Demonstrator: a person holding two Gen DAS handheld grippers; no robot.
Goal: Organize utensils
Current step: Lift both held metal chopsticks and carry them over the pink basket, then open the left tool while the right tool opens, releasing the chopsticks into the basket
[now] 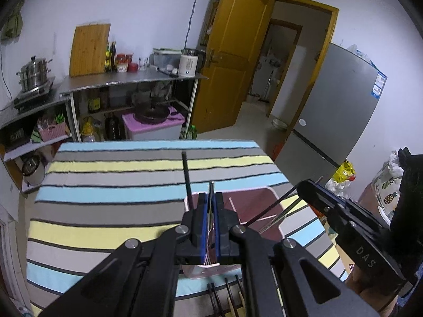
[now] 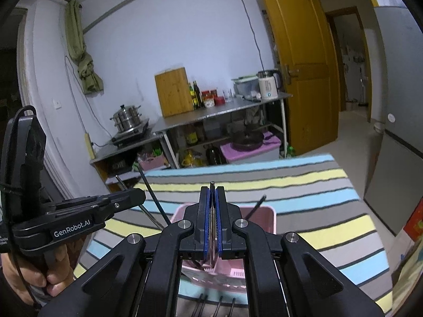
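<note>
While the left gripper (image 1: 210,198) clamps a thin metal utensil (image 1: 211,192) above the pink basket (image 1: 257,194), the right gripper (image 2: 212,198) pinches another slim utensil (image 2: 212,185), possibly a chopstick, over that basket on the striped cloth (image 1: 119,185).

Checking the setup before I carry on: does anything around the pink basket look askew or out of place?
Nothing is spilled or damaged. In the pink basket the black chopsticks lean at different angles instead of standing together. More dark utensils lie on the striped cloth outside it. Each gripper is shut on a thin metal utensil.
</note>
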